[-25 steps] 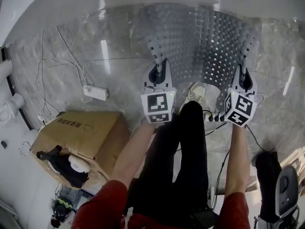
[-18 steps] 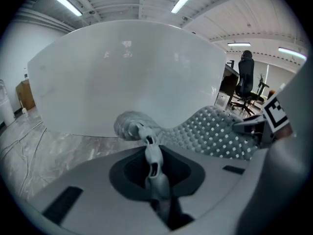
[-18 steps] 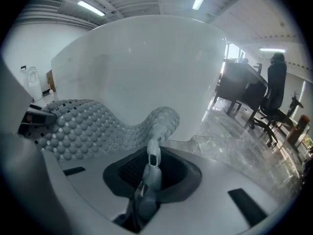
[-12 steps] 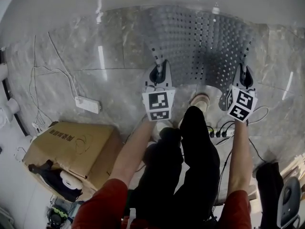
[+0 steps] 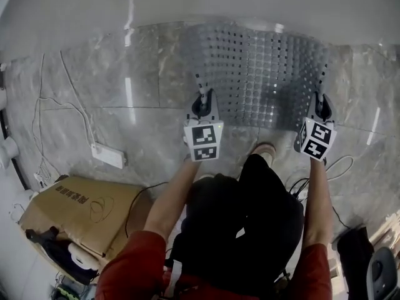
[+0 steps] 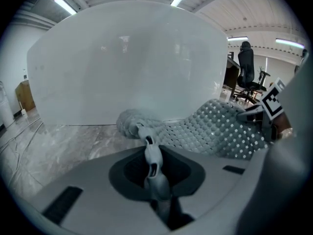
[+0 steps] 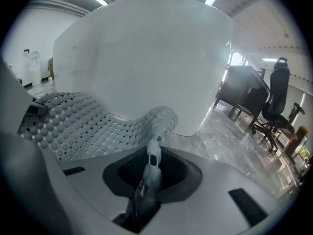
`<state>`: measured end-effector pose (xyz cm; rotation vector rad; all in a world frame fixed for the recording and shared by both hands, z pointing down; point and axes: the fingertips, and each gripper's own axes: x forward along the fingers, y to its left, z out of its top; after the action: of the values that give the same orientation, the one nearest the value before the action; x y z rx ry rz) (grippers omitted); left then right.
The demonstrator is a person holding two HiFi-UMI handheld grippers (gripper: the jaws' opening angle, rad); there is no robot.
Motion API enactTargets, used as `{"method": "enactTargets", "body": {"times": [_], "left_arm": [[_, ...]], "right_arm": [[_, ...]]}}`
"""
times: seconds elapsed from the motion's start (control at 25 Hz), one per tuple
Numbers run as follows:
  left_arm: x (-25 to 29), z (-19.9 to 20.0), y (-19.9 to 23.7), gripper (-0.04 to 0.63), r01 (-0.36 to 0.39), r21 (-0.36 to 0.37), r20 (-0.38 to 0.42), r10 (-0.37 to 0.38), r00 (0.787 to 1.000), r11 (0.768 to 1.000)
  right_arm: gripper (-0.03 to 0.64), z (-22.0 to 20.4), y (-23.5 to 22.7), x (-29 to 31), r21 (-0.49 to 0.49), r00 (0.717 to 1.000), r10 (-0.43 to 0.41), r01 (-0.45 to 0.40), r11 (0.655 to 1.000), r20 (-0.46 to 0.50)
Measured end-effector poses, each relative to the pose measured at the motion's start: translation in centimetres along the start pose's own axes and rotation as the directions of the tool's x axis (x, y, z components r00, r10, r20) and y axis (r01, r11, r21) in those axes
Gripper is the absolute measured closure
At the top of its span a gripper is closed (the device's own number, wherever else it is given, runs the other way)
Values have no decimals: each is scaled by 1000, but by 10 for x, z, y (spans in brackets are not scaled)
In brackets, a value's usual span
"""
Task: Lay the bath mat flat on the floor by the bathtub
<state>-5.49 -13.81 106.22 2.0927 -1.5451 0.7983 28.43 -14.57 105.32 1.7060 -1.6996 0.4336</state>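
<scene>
A grey perforated bath mat [image 5: 259, 74] hangs stretched over the marble floor, its far edge near the white bathtub wall [image 5: 206, 2]. My left gripper [image 5: 201, 100] is shut on the mat's near left corner [image 6: 146, 143], and a thin fold of mat is pinched between its jaws. My right gripper [image 5: 320, 104] is shut on the near right corner [image 7: 154, 155] the same way. In the left gripper view the mat [image 6: 215, 131] sags toward the right gripper. In the right gripper view the mat [image 7: 83, 124] spreads to the left, in front of the tub [image 7: 146, 58].
A white power strip [image 5: 107, 155] with cables lies on the floor at the left. A cardboard box [image 5: 81, 214] stands at the lower left. The person's legs and shoe [image 5: 262, 150] are below the mat. Office chairs [image 7: 276, 99] stand at the right in the right gripper view.
Both grippers have carried the mat forward toward the tub, and the person has stepped forward. The mat now hangs wider and flatter. The box and power strip have slid down in the view.
</scene>
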Motion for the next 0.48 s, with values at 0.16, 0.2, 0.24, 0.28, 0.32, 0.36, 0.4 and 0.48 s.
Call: {"method": "enactTargets", "body": {"times": [0.16,0.2,0.24,0.28,0.32,0.36,0.4,0.48], "left_arm": [[8,-13,9,541,-7,-1,-4,7,1000,1000],[10,-16,11,541,-8,1,-5,8,1000,1000],[12,-19,13,541,-11,5,-8,11,1000,1000],[13,-22,16,541,-14,10,-11,14,1000,1000],[15,-25,19,541,-16,15,-16,16,1000,1000],[17,-28,21,541,-18,20,-22,19,1000,1000],[19,-31,24,541,-20,23,-29,21,999,1000],[24,-37,29,541,-23,28,-47,25,999,999]], "right_arm": [[541,-7,-2,8,-37,1000,-19,19,999,5],[540,-8,-3,11,-45,1000,-26,26,999,4],[540,-10,-3,14,-50,999,-33,33,998,1],[538,-12,-4,16,-51,999,-39,39,998,-4],[537,-15,-6,19,-50,999,-45,44,998,-10],[535,-18,-8,22,-48,999,-50,49,998,-17],[534,-20,-10,25,-46,998,-54,53,998,-24],[528,-25,-13,33,-50,998,-58,56,997,-40]]}}
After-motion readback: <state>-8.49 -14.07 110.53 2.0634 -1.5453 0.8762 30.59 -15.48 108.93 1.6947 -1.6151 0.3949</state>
